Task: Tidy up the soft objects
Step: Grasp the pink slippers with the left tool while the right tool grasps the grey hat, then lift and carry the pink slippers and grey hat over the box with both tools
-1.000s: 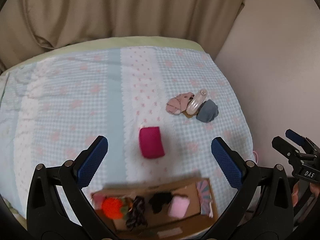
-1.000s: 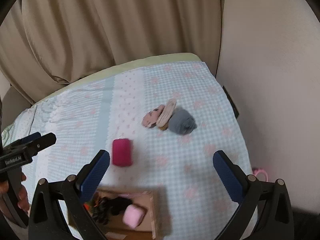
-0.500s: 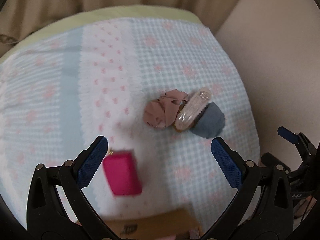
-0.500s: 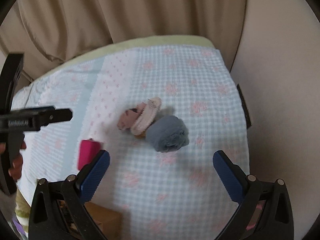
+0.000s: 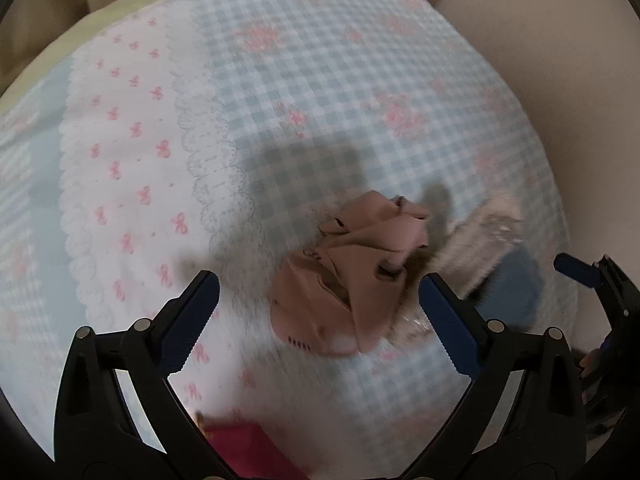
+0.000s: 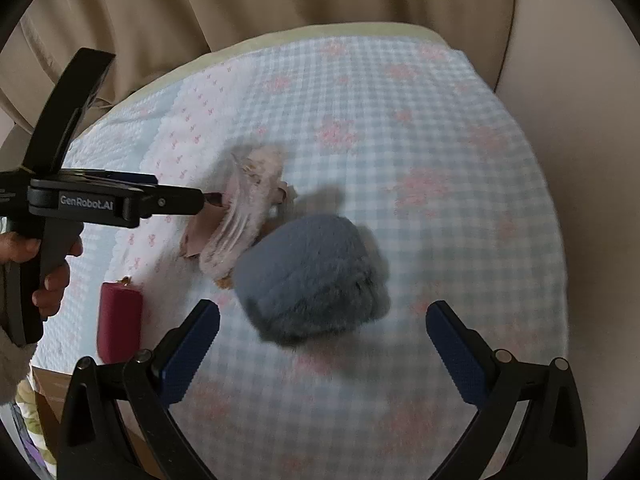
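A crumpled pink-brown cloth (image 5: 356, 272) lies on the checked bedspread (image 5: 320, 80). My left gripper (image 5: 318, 308) is open, its blue pads either side of the cloth, close above it. A pale fluffy item in clear wrap (image 5: 480, 236) and a blue-grey fluffy ball (image 5: 516, 288) lie to its right. In the right wrist view the blue-grey ball (image 6: 312, 276) lies just ahead of my open right gripper (image 6: 322, 344). The pale fluffy item (image 6: 244, 216) and the cloth (image 6: 200, 236) are to its left, with the left gripper (image 6: 200, 200) over them.
A magenta rolled item (image 6: 120, 320) lies at the left, also at the bottom of the left wrist view (image 5: 248, 452). A cardboard box corner (image 6: 44, 396) sits at the lower left. Beige curtain (image 6: 240, 0) hangs behind the bed; a beige wall (image 6: 580, 120) is on the right.
Both grippers have moved forward and down. The left one has closed in on the pink-brown cloth, the right one on the blue-grey ball. The box has dropped out of the left view.
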Demonstrator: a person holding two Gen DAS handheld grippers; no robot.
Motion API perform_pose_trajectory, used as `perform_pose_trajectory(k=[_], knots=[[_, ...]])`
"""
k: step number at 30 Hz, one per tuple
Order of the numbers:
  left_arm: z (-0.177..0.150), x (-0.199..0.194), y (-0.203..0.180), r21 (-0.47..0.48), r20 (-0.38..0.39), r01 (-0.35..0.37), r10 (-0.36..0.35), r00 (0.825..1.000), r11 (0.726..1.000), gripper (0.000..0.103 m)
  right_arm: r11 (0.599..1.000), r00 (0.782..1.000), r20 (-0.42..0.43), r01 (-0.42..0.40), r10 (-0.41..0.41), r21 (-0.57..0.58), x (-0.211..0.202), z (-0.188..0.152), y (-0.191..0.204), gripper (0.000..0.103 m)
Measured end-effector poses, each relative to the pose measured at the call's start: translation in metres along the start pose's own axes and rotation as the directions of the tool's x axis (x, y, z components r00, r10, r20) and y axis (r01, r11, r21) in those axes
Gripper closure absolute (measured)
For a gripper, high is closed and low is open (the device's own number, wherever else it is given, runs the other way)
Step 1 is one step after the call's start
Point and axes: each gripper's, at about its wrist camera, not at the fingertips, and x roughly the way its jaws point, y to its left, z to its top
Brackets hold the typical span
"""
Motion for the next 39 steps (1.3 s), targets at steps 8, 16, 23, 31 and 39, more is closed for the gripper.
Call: perform_pose_trajectory(k=[8,16,23,31,39], knots=[[0.006,0.043,0.01,0.005,-0.052,0.056,-0.055,0.997,0.998,0.024,0.997,0.997,-0.025,-0.071,0.07,-0.039,0.041,0.008,0.001,0.004],[0.002,0.047,-0.005,0.093,-0.052,0.052,-0.048,0.998,0.994,0.045,0.994,0.996,-0.017,-0.085,0.084,-0.071,0.052,0.007,0.004,0.03],[0.004,0.039,-0.01,0.091,-0.01,0.032,-0.031,0.999,0.995,0.066,0.997,0.999,0.003,-0.052,0.053,-0.059,0.046,0.006,0.005,0.047],[0.006,0.022,-0.006,0.062,0.03,0.032,-0.034,0.999,0.998,0.085,0.999,0.998,0.031,-0.048,0.048,-0.011,0.035,0.007,0.005,0.05],[-0.001,-0.001,-0.004,0.043,0.063,0.039,-0.041,0.997,0.998,0.09,0.998,0.996,0.07,-0.051,0.049,0.027,0.017,0.011,0.003,0.05]])
